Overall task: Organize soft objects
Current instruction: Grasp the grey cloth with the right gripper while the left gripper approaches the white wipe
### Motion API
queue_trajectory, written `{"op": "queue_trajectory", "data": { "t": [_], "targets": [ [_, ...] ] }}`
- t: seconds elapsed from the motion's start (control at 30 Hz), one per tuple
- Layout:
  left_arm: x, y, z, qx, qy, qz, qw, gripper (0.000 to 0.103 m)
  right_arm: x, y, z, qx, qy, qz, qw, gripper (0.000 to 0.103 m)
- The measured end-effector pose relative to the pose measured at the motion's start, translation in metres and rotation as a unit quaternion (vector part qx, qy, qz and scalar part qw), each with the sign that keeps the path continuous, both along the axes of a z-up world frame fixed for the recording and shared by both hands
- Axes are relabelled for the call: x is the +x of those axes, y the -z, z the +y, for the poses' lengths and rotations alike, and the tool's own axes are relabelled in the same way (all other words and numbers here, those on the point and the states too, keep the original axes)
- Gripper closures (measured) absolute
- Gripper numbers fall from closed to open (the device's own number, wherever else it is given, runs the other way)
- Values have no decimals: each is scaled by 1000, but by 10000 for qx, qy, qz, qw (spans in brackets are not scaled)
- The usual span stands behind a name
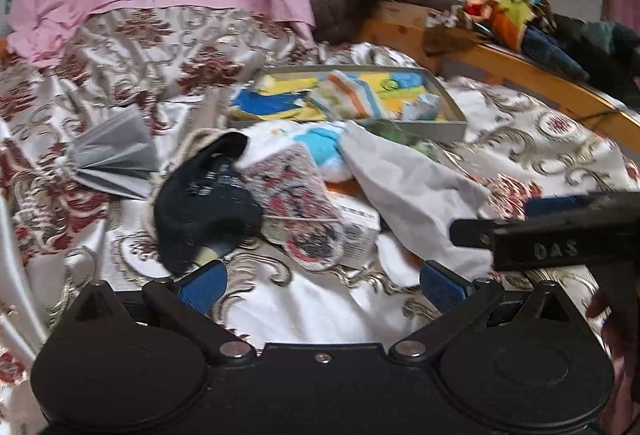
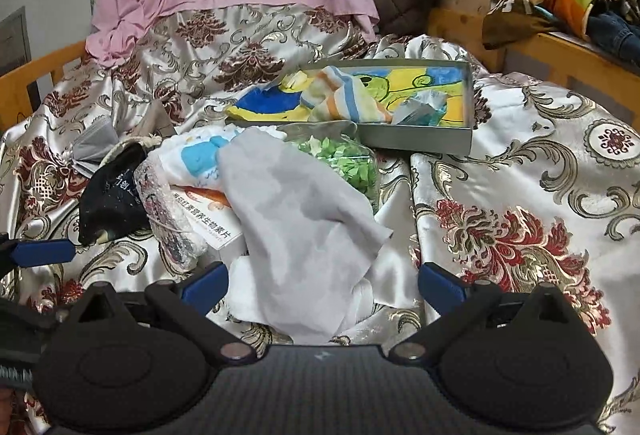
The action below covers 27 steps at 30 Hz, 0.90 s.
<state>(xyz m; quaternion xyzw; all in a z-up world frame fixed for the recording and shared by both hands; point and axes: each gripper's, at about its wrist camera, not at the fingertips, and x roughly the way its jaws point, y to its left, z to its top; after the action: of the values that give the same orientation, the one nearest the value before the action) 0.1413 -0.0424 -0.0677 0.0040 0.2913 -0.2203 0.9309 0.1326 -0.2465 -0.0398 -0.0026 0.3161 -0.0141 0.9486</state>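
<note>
Both claws wide, empty: left claw (image 1: pixel 322 287), right claw (image 2: pixel 322 283). Grey cloth (image 2: pixel 296 219) lies on bed pile, just ahead of R. I'd pinch a raised fold, lift clear, drop in tray (image 2: pixel 416 145).

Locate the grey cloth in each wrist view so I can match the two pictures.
Left wrist view: the grey cloth lies right of centre, draped over the pile, below the tray.
Right wrist view: the grey cloth sits at centre, reaching down between the open fingers.
Shared landmark: the shallow tray just behind it.
</note>
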Motion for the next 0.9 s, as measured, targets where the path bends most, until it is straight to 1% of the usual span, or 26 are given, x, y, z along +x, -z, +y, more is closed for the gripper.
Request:
{"op": "queue_trajectory", "data": {
  "t": [0.17,0.27,0.4,0.53,0.6,0.67,0.8,0.9],
  "targets": [
    [2,6,-10,126,473,3,9988,1,14,0,1,-250,-289,47,9993,0],
    [6,9,-16,187,614,2,9979,1,23,0,0,-346,-547,67,9979,0],
    [14,9,-23,20,894,185,9958,1,36,1,0,-486,-853,105,9951,3],
    [19,10,-36,-114,1246,377,9914,3,44,4,-1,-563,-1079,170,9924,15],
    [20,13,-44,-126,1344,427,9899,5,49,6,-2,-639,-1230,241,9901,17],
    [23,16,-50,-123,1399,481,9889,5,53,9,-2,-745,-1351,294,9876,23],
    [30,23,-57,-154,1415,600,9880,7,56,11,-3,-719,-1567,340,9844,26],
    [35,25,-59,-262,1276,638,9894,7,58,8,-8,-555,-1565,364,9854,30]
  ]
}}
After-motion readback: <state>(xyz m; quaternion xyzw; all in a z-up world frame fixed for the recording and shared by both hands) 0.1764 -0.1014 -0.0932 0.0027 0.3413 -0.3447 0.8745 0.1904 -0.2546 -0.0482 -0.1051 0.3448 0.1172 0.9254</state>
